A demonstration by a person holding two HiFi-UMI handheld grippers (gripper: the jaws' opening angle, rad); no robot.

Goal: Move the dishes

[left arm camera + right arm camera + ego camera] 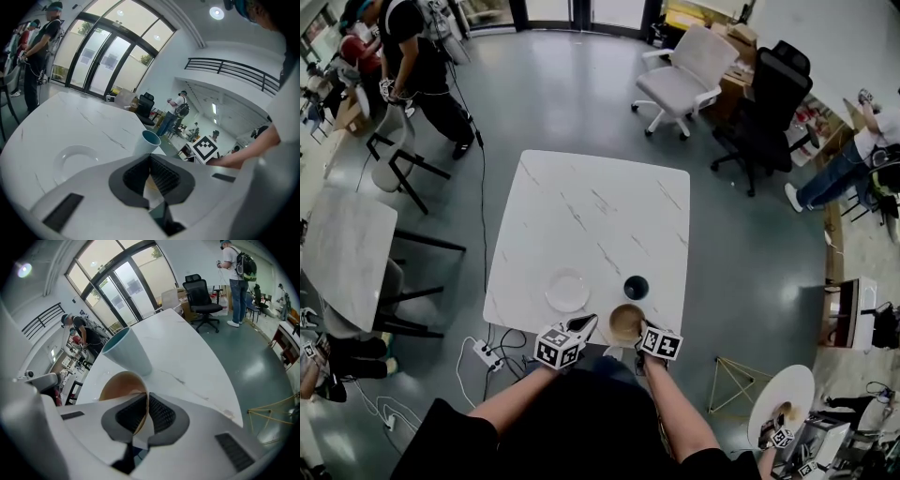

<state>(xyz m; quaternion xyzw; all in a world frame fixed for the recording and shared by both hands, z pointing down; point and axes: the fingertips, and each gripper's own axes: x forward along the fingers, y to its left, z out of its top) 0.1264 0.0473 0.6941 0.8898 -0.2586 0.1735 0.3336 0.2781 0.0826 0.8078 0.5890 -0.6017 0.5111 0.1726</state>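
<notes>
Right gripper view, nearest first: the right hand-held gripper (146, 405) is clenched on the rim of the brown bowl (119, 383), one pad inside the rim and one outside. In the head view the bowl (624, 322) sits at the near edge of the white marble bench (591, 206), with the right hand-held gripper (640, 331) at the bowl's right side. I cannot tell whether the bowl rests on the bench or is lifted.

The left hand-held gripper (585, 324) is just left of the bowl. In its own view the left hand-held gripper (150, 162) has its jaws clenched together with nothing between them.

Just beyond the bowl stands the blue cup (636, 287), upright and near the bowl. The white plate (567, 292) lies to the cup's left, apart from both.

Past the far side of the bench stand a white office chair (684, 75) and a black office chair (769, 108).
</notes>
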